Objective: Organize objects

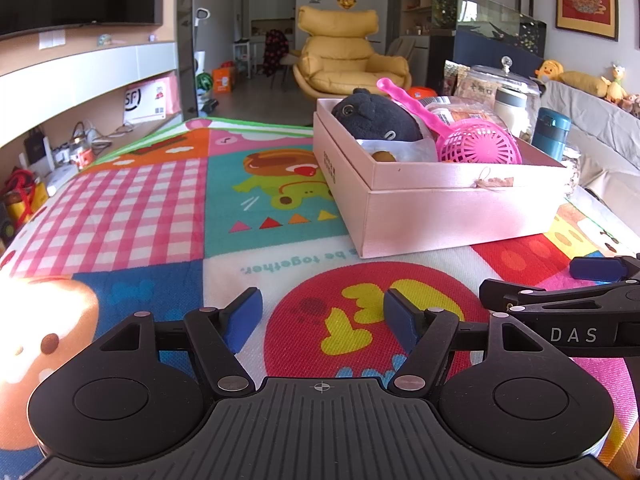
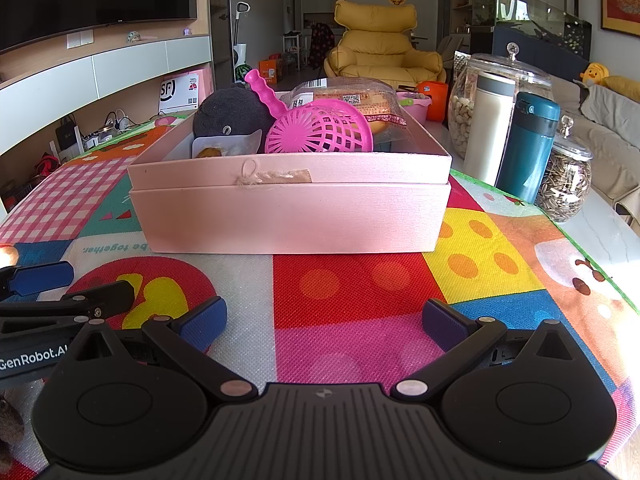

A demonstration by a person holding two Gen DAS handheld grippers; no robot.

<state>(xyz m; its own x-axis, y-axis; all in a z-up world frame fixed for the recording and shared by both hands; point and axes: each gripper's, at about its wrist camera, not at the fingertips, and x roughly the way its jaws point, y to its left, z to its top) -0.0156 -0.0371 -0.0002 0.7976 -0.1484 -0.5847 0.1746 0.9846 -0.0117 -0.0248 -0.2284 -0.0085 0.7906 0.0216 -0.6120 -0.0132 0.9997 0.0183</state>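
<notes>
The pink box (image 2: 288,216) sat on the bright play mat (image 2: 352,292), a little way in front of both tools. Inside it lay a dark plush toy (image 2: 232,116), a pink plastic scoop (image 2: 320,128) and a wrapped snack pack (image 2: 360,100). To the right of the box, off the mat, stood a white bottle (image 2: 490,128), a teal bottle (image 2: 530,144) and a glass jar of seeds (image 2: 566,184).

The left gripper (image 1: 322,320) was spread wide with nothing between its blue pads. The right gripper (image 2: 324,326) was spread wide too, and it was empty. Both hung low over the mat, side by side, near the front edge.

It looked like the tidying was almost done, since no loose toys could be seen on the mat. Maybe the next move was to pick up one more thing or to close the box. No lid could be seen, so that was hard to tell.
</notes>
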